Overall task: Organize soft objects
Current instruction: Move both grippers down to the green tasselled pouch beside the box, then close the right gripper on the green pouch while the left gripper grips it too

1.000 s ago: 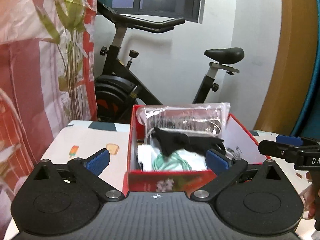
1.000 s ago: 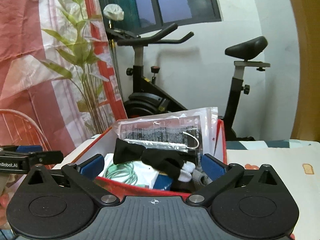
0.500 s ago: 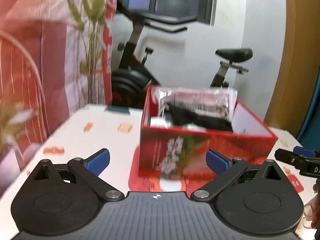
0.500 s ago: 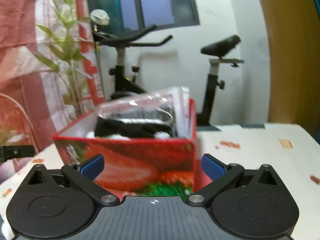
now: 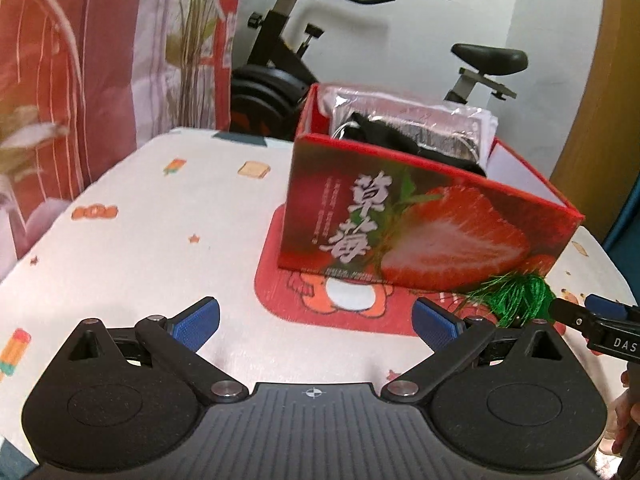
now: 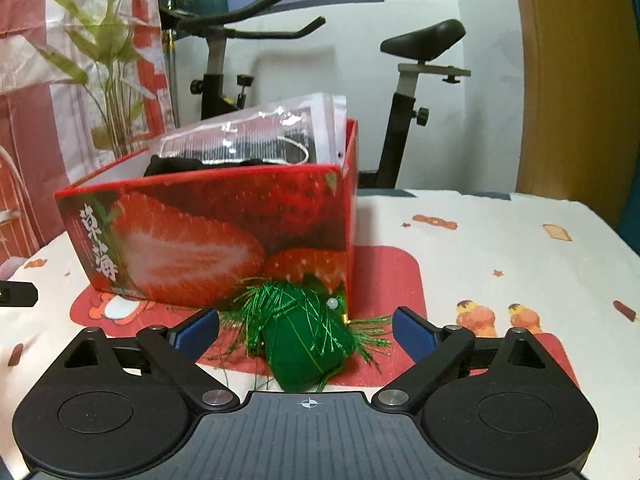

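A red strawberry-printed box [image 5: 420,224] [image 6: 208,236] stands on the table, holding a black cloth [image 5: 384,138] [image 6: 176,166] and a clear plastic packet [image 6: 260,140]. A green stuffed ornament with tinsel threads [image 6: 308,340] [image 5: 516,296] lies on the cloth in front of the box. My right gripper [image 6: 306,330] straddles it and its jaws are closing; the pads stand clear of it. My left gripper [image 5: 316,320] is open over bare tablecloth left of the box's front. The right gripper's tip [image 5: 592,316] shows at the left wrist view's right edge.
The table wears a white printed cloth [image 5: 160,208] with a red cartoon patch [image 6: 392,272]. An exercise bike [image 6: 404,92] stands behind the table. A red patterned curtain [image 5: 60,60] and a plant [image 6: 104,60] are at the left, a wooden door [image 6: 576,80] at the right.
Both grippers have sunk from above the box to table height in front of it. The green ornament has come into view between the right gripper's fingers, which have narrowed slightly.
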The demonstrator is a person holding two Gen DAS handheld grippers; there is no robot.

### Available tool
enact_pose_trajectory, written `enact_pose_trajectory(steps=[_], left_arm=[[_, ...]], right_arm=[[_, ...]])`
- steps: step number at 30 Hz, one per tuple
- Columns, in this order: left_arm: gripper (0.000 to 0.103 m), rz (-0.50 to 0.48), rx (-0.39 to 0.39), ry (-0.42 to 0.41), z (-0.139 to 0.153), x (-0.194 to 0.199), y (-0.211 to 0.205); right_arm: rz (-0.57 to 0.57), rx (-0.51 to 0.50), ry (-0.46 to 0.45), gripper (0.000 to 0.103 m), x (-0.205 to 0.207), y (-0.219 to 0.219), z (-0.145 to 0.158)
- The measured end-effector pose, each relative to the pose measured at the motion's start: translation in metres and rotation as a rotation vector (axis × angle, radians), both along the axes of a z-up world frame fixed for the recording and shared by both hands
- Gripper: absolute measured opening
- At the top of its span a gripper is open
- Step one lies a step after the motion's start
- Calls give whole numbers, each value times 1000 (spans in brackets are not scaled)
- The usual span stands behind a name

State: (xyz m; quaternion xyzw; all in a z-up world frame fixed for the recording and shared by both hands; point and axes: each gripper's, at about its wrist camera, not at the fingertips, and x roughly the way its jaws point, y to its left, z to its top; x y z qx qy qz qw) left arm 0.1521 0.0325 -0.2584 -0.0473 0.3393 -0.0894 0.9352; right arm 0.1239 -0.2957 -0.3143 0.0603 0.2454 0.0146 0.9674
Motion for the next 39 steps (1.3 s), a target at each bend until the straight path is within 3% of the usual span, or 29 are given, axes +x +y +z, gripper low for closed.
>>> enact_pose_trajectory(steps=[17,25,30,35,38,39], left_arm=[[103,10,-21,40,-15,5,3],[101,-29,-47,38,-15,4,0],[92,-62,-74,44,-17,3,-2],[91,-65,-96,42,-17,3,0],[90,-62,-116,54,-19,6,1],[88,-67,-125,63,-19,9,0]], right_arm=[[61,-1,119,79,32,-2,-19],[119,11,187,52,39,6,-28],[206,-17,183,50,40,25,-22],[285,-52,174,52,40,49,-17],[286,-88,156,70,41,56,-14],[280,-88,152,68,42,55,-14]])
